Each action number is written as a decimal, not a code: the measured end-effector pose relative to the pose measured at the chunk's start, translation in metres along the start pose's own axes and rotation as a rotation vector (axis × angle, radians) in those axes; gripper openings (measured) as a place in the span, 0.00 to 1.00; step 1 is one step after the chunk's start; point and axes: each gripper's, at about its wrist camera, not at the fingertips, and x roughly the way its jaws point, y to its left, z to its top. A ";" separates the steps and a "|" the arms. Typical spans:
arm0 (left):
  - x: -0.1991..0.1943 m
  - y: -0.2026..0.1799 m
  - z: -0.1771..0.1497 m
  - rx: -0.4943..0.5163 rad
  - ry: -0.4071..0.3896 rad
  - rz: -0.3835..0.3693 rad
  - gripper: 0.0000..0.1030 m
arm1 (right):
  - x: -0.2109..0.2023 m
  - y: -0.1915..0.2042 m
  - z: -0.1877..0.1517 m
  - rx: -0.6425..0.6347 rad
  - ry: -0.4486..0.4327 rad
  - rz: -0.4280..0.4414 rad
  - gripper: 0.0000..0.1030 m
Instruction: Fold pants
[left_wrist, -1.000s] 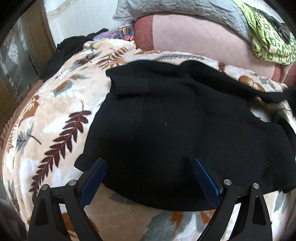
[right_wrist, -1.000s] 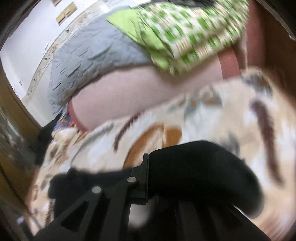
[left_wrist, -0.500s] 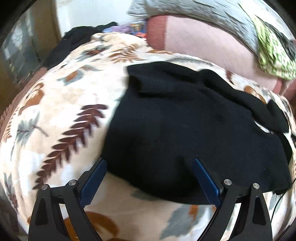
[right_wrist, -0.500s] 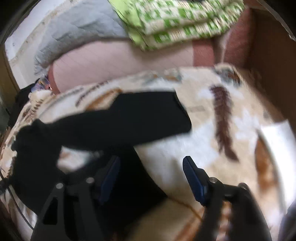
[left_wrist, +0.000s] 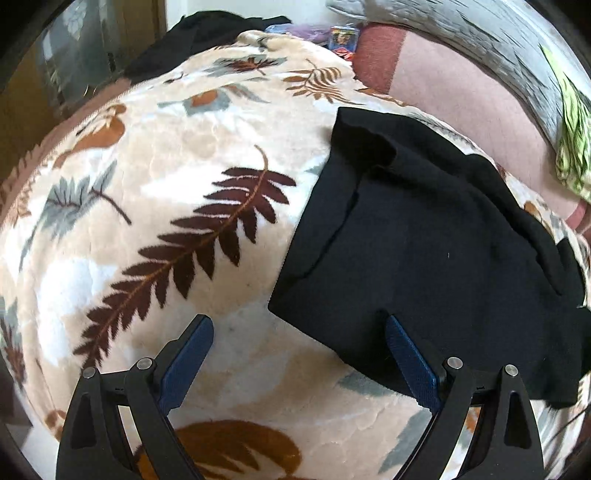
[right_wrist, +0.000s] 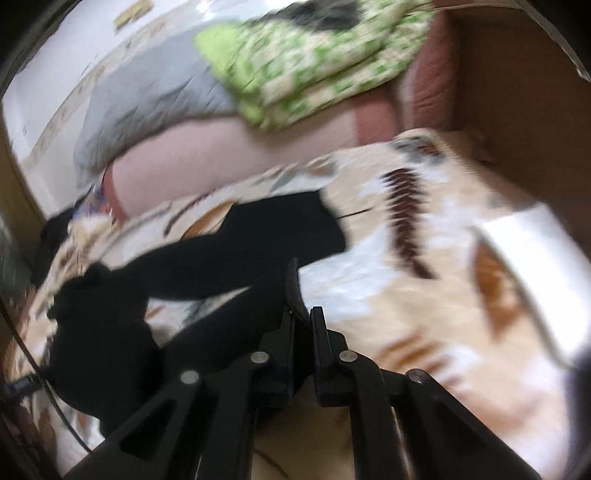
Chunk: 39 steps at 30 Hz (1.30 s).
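Note:
The black pants (left_wrist: 424, 251) lie spread on a cream blanket with a leaf print (left_wrist: 166, 206). In the left wrist view my left gripper (left_wrist: 295, 354) is open and empty; its right blue pad (left_wrist: 410, 365) sits over the pants' near edge, its left pad over bare blanket. In the blurred right wrist view my right gripper (right_wrist: 301, 291) is shut on a fold of the black pants (right_wrist: 207, 266), and one leg end (right_wrist: 295, 225) stretches away across the blanket.
A pink bolster (left_wrist: 461, 85) with a grey quilt (right_wrist: 147, 99) and a green patterned cloth (right_wrist: 314, 62) lies behind the pants. Other dark clothes (left_wrist: 207, 33) lie at the blanket's far edge. A white sheet (right_wrist: 535, 266) lies at the right.
My right gripper was open half a second ago and has closed on the pants' fabric. My left gripper has shifted left, so the pants now lie to the right in its view.

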 end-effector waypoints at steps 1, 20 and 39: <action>0.000 0.000 0.000 0.003 0.000 0.000 0.92 | -0.010 -0.009 -0.001 0.022 -0.012 -0.024 0.06; 0.011 -0.004 -0.007 -0.009 -0.018 0.017 0.99 | -0.017 -0.078 -0.032 0.217 0.081 -0.122 0.29; 0.009 -0.011 -0.007 -0.083 0.020 0.001 0.99 | 0.012 -0.023 -0.065 0.251 0.183 0.156 0.54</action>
